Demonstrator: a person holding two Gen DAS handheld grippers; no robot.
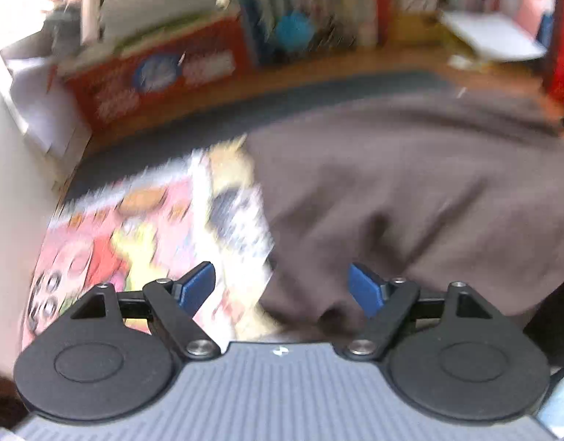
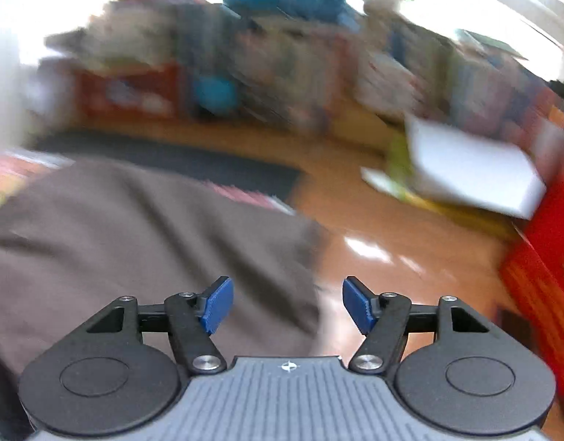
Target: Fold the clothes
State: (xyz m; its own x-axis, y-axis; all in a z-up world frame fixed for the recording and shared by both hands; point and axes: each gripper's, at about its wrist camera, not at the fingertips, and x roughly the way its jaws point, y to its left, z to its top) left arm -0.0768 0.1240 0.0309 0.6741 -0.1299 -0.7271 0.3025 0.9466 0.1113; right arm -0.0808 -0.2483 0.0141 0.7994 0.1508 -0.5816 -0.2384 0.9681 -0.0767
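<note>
Brown garment (image 1: pixel 410 191) lies spread on floor. Left gripper (image 1: pixel 282 288) and right gripper (image 2: pixel 287 303) both spread wide, empty. Step: approach. Next: pinch near corners.

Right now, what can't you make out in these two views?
- Brown garment: type unclear; near edge hidden behind the left tool, right side cut by the frame.
- Colorful printed sheet, left wrist view: print unreadable, motion blur.
- Shelves and white box, right wrist view: smeared by blur.
</note>
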